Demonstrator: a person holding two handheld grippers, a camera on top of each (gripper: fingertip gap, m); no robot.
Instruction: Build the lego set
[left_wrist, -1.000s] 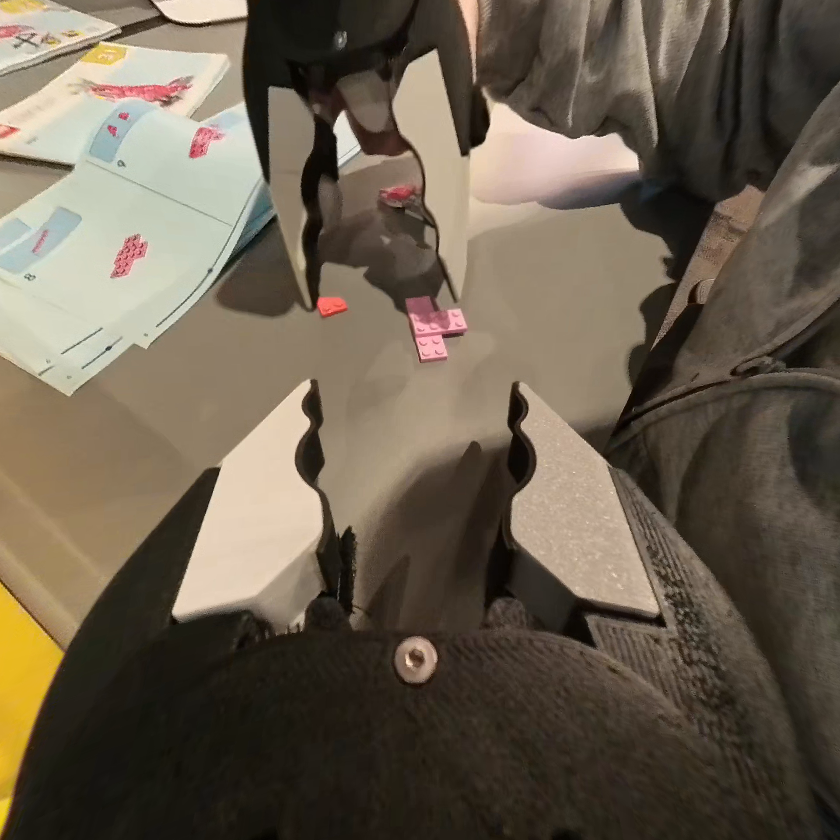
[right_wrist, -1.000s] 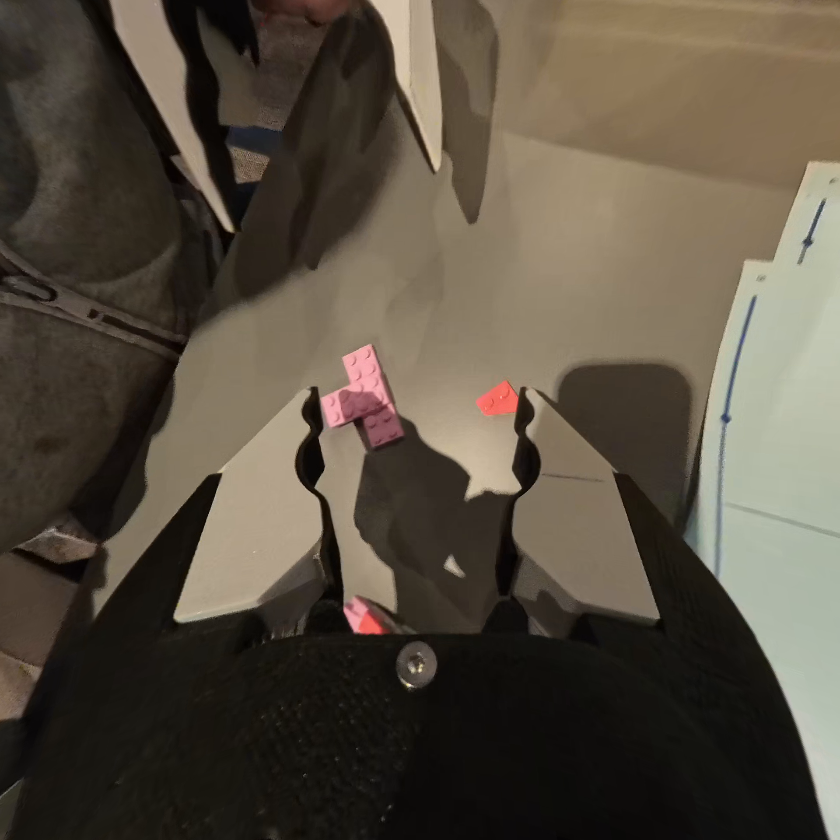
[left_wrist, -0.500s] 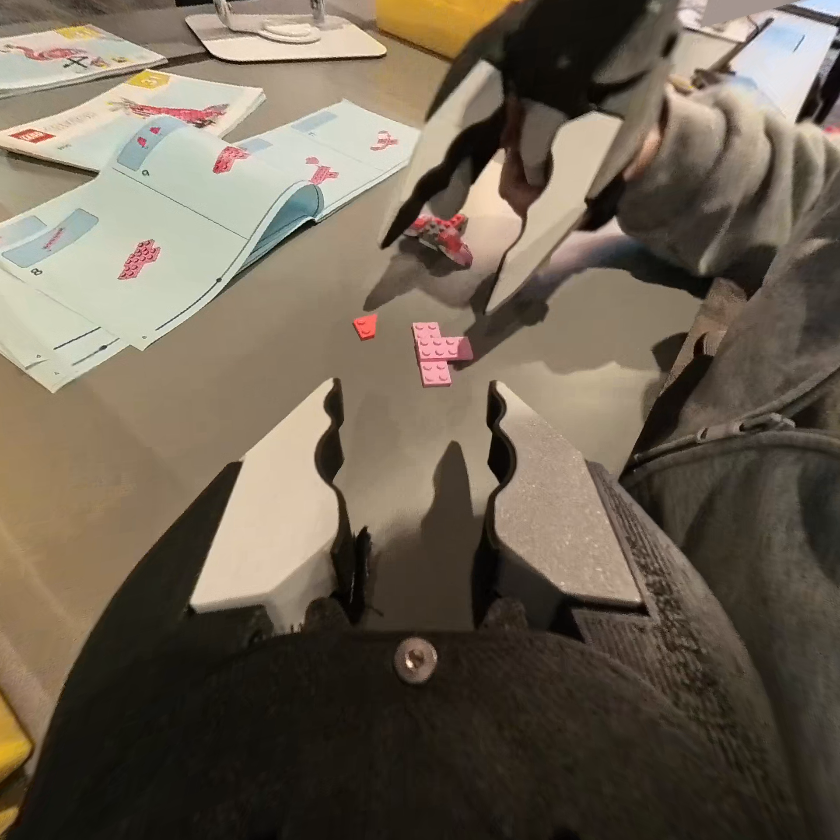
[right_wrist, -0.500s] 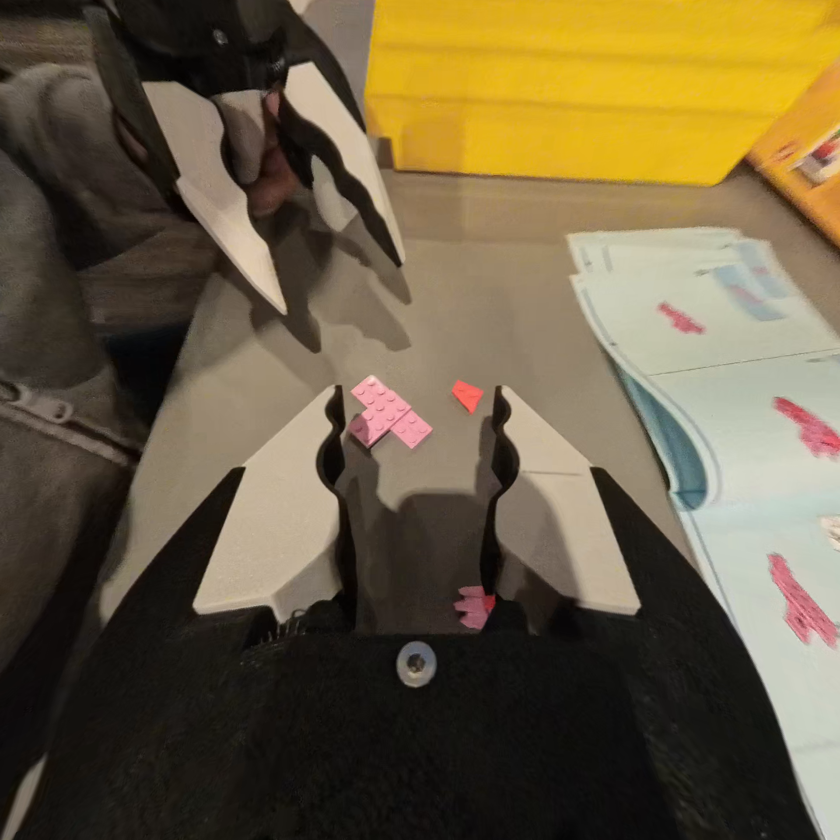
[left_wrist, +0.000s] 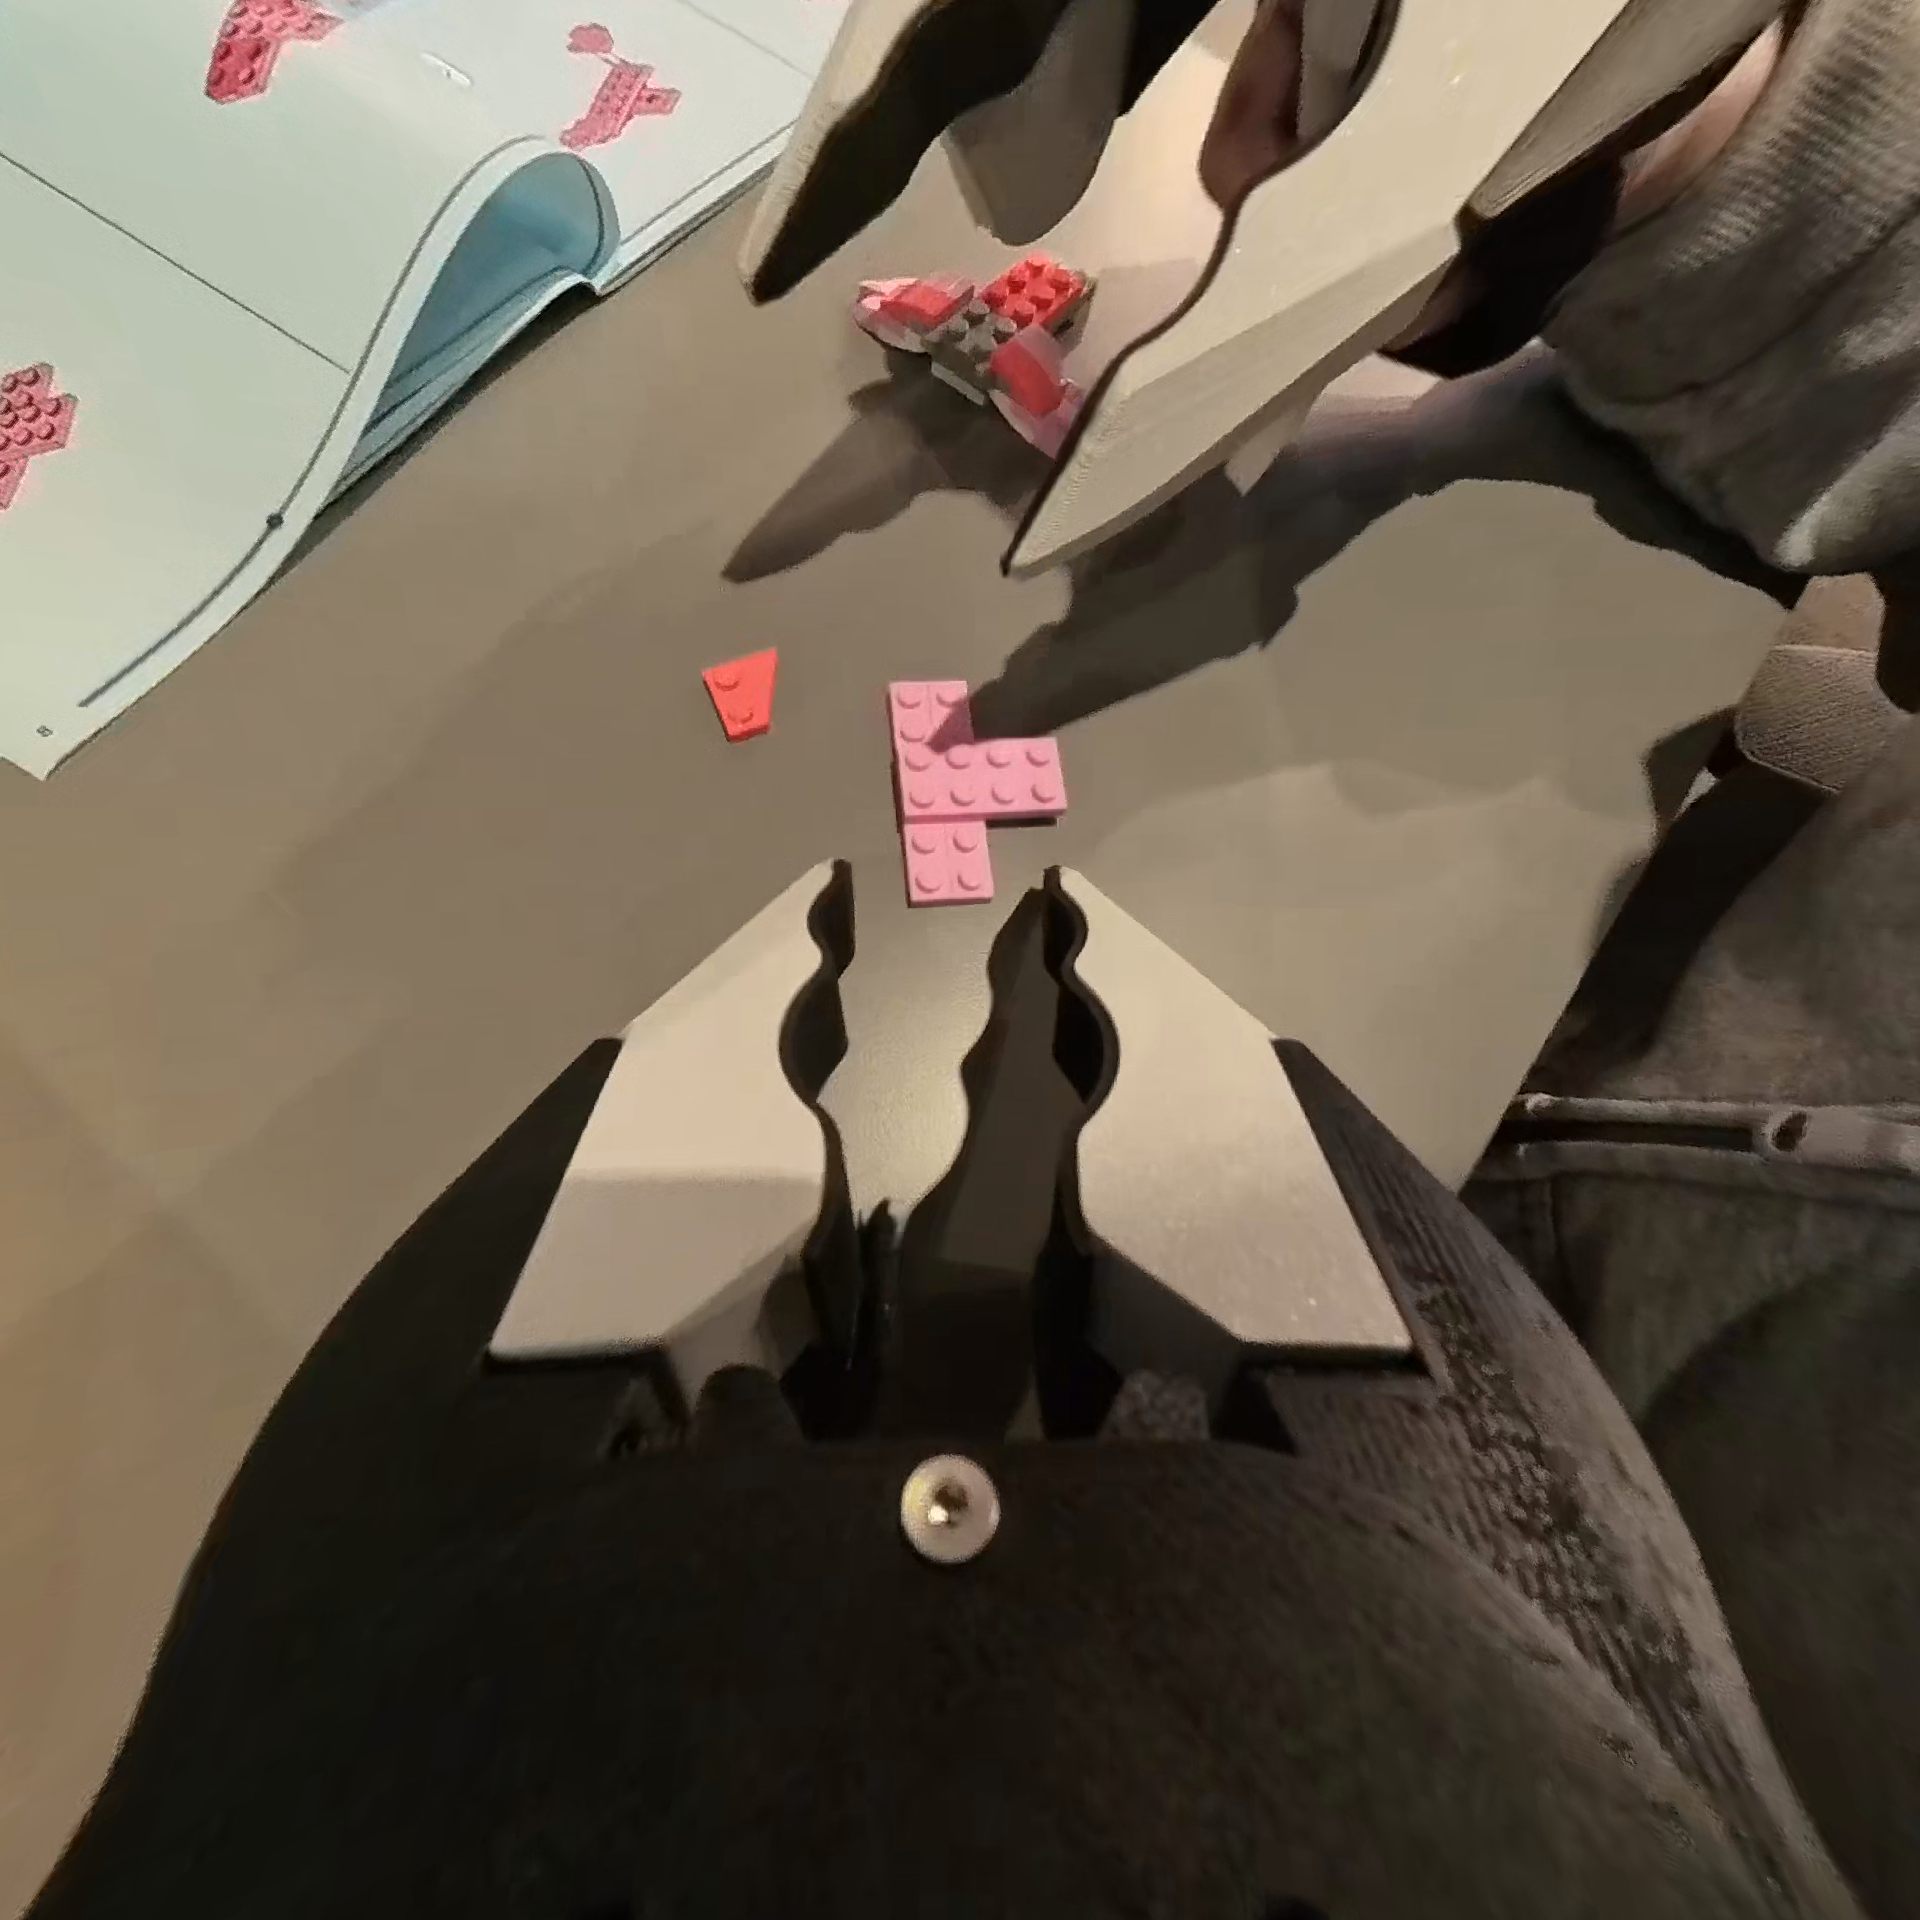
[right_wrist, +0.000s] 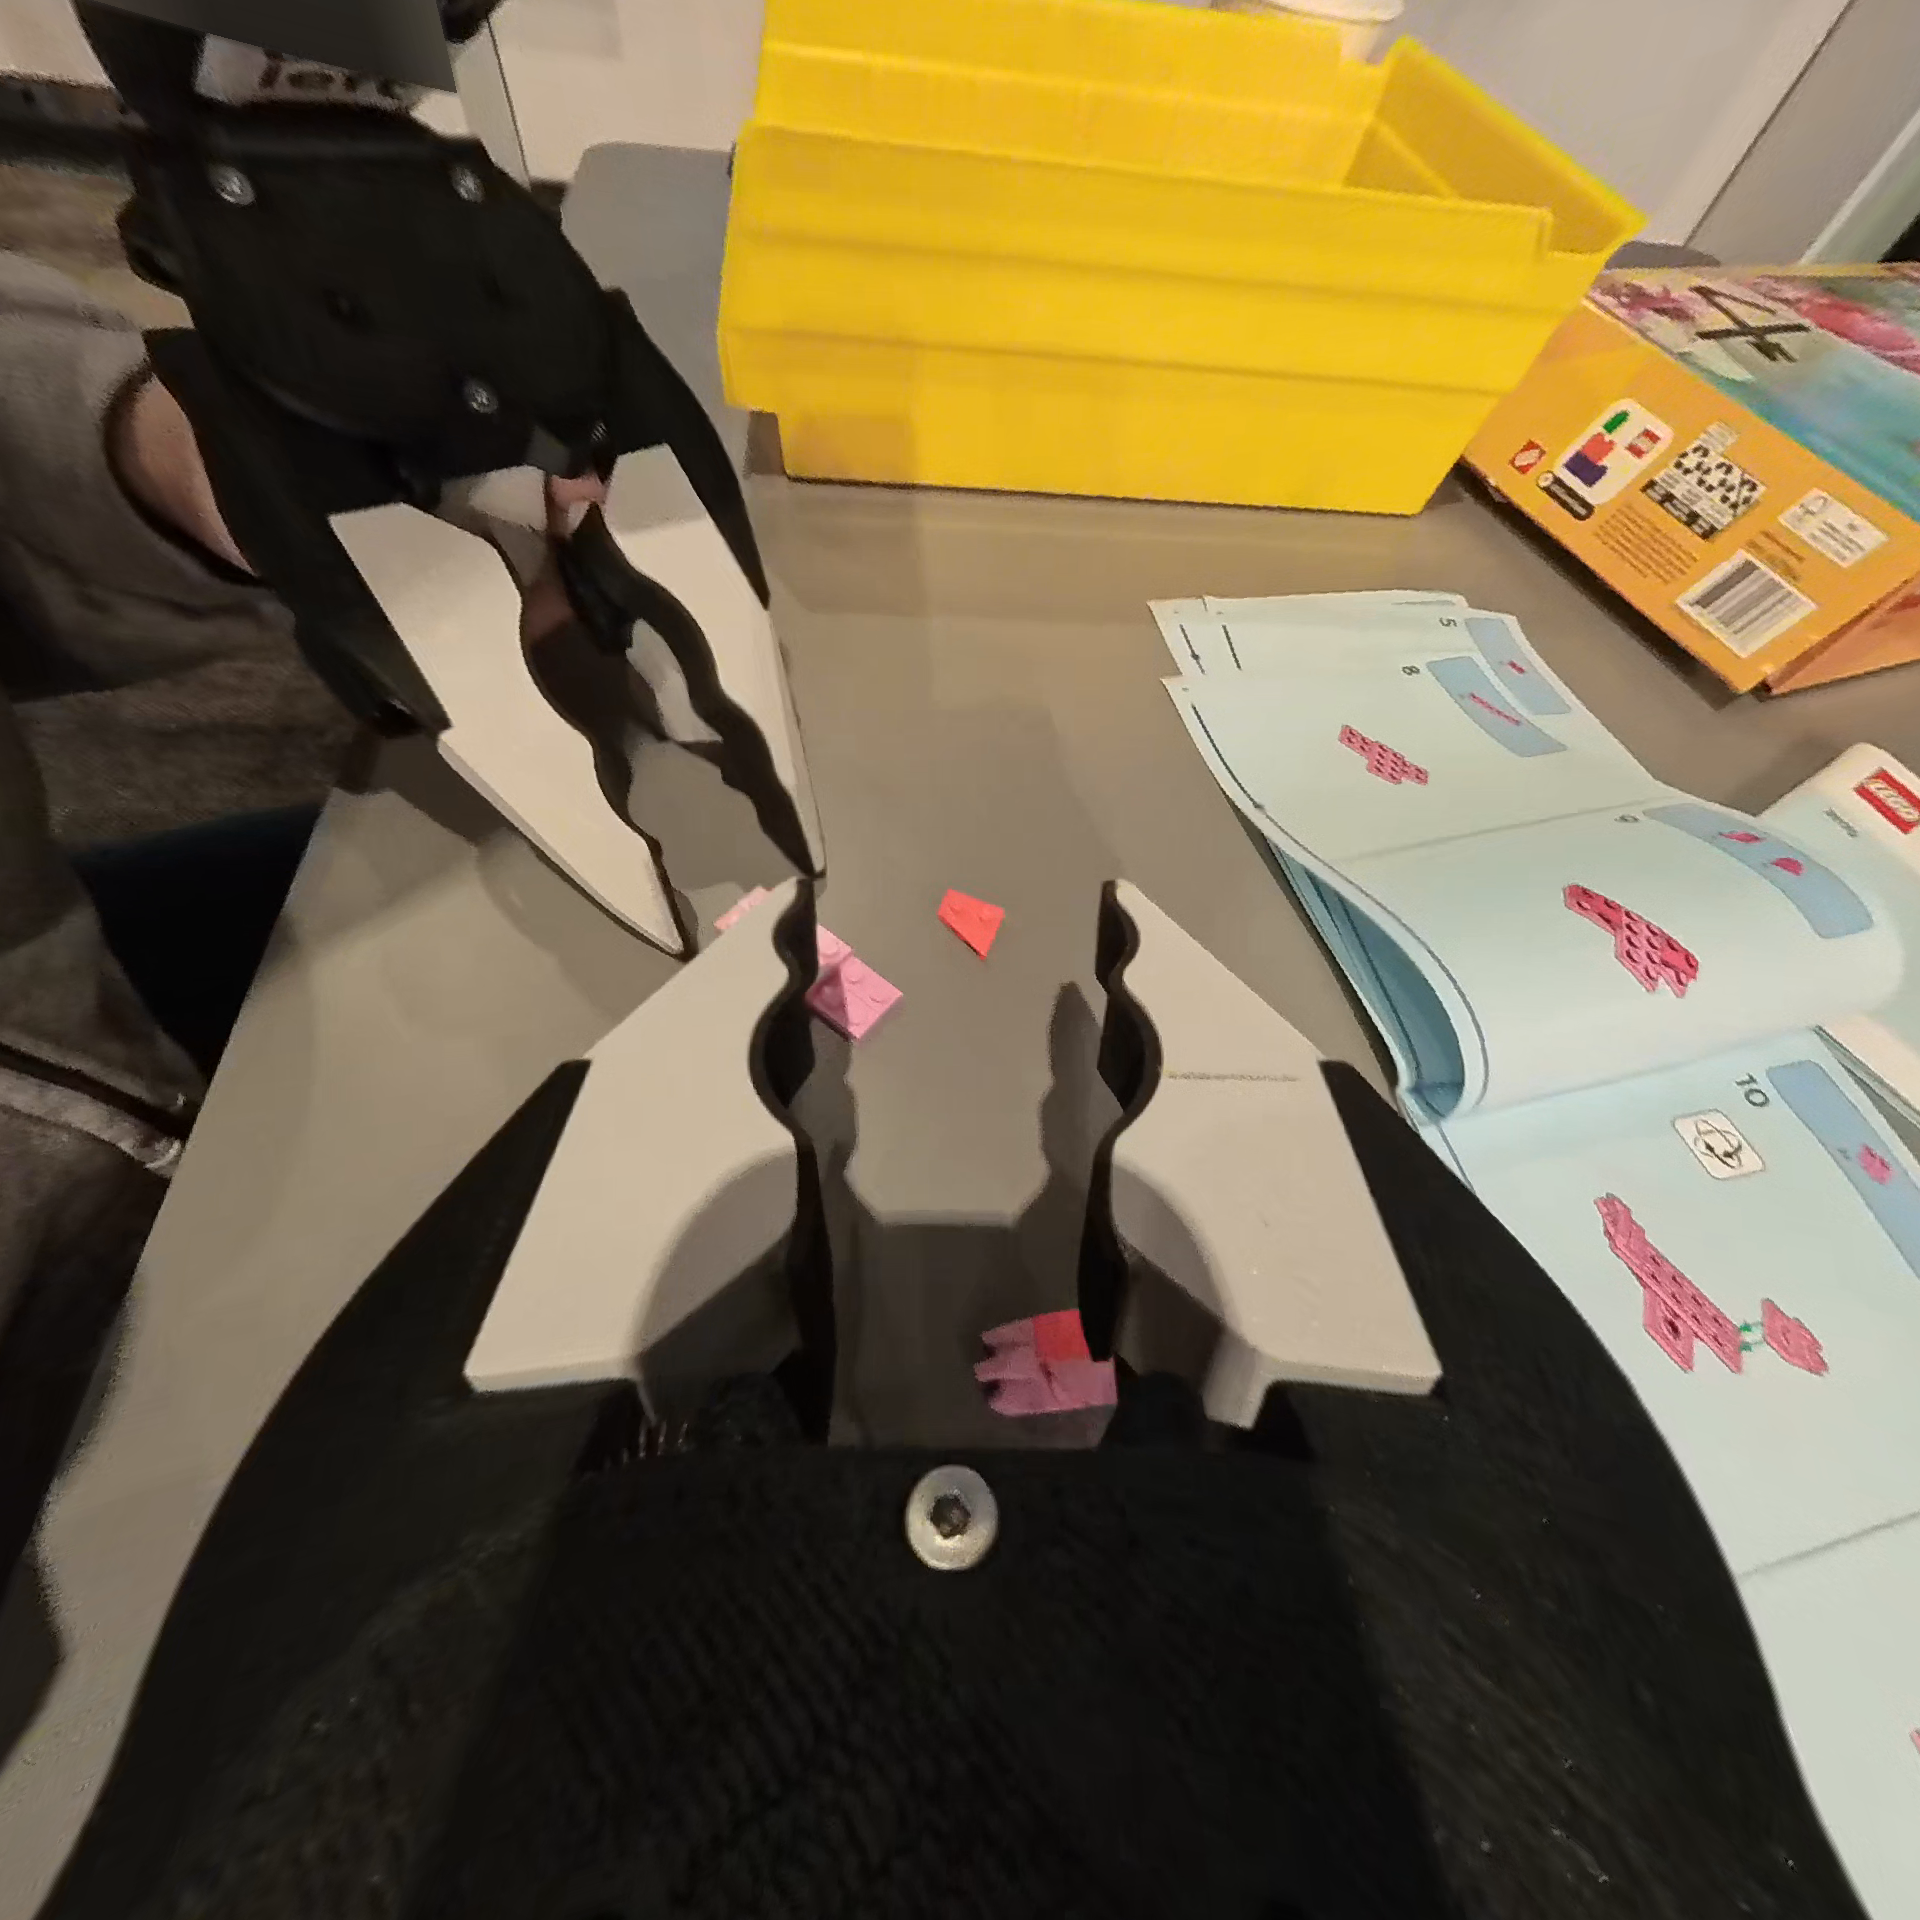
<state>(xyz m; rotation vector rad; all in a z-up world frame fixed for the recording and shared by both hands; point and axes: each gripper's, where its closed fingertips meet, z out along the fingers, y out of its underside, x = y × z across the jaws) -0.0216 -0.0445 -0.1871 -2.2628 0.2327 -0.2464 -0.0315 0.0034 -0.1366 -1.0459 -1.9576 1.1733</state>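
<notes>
Pink plate assembly (left_wrist: 961, 790) flat on grey table (left_wrist: 416, 935), just ahead of my left gripper (left_wrist: 945, 883), jaws narrowly apart, empty. Red wedge (left_wrist: 746, 694) lies beside it. My right gripper (right_wrist: 951, 899) hovers wide, empty. Small red-pink build (left_wrist: 977, 348) farther off, open instruction booklet (left_wrist: 260, 291) beyond.

Pink plate assembly (left_wrist: 961, 790) flat on table, red wedge (left_wrist: 744, 694) beside
</notes>
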